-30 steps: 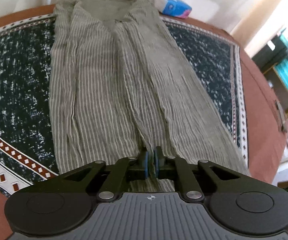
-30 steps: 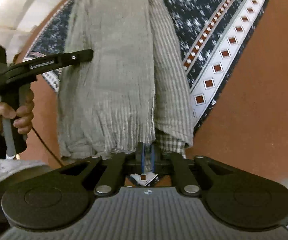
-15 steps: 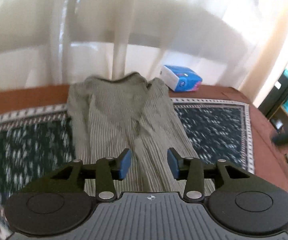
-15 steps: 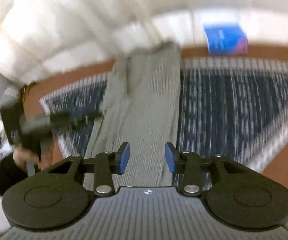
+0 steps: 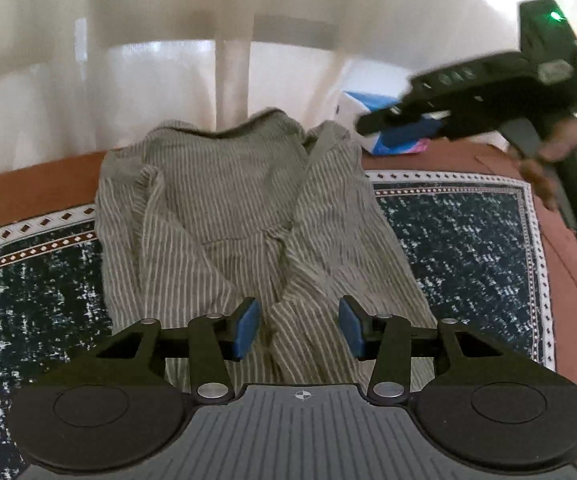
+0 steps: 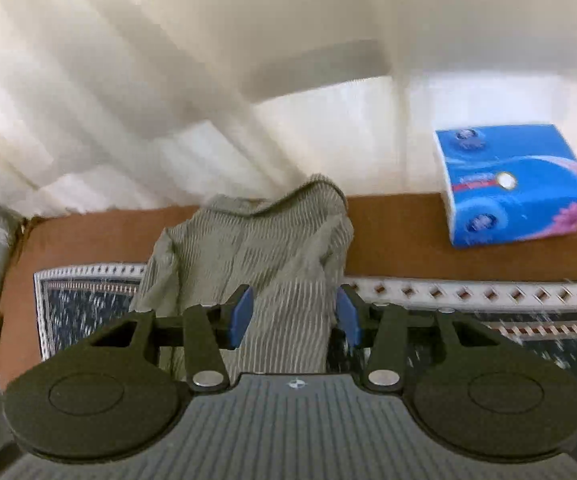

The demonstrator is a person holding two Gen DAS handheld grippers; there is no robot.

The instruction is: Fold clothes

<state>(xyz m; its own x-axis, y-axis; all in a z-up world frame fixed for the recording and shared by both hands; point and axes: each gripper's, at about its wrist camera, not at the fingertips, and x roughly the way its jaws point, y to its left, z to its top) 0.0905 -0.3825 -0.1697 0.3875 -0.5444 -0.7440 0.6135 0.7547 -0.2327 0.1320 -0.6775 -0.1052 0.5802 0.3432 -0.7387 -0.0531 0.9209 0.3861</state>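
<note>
Lying folded back on itself, the grey striped garment sits on the dark patterned spread, its far end near the pale curtain and the brown bed edge. You can see a loose doubled layer over the near half, with a crease running across the middle.

Handling, as a judgement: thin crinkled cloth, light, entirely limp, not fragile. It will sag and slide over itself, so a single pinch will drag one layer and leave the other behind. Take it at the corners of the folded edge, both layers together, one corner per tool. Avoid the middle ridge, where it bunches.

Left gripper: jaws stand apart, blue pads clear of the fabric; it holds nothing. The cloth only shows through the gap, lying below.

Right gripper: jaws opening at this moment, nothing between them, no pad pressing on fabric. In the left wrist view you see that same tool at upper right, blurred, with your hand on its handle, above the bed's far right corner.

Blue tissue pack rests on the brown edge, well apart from the garment, to its right.
</note>
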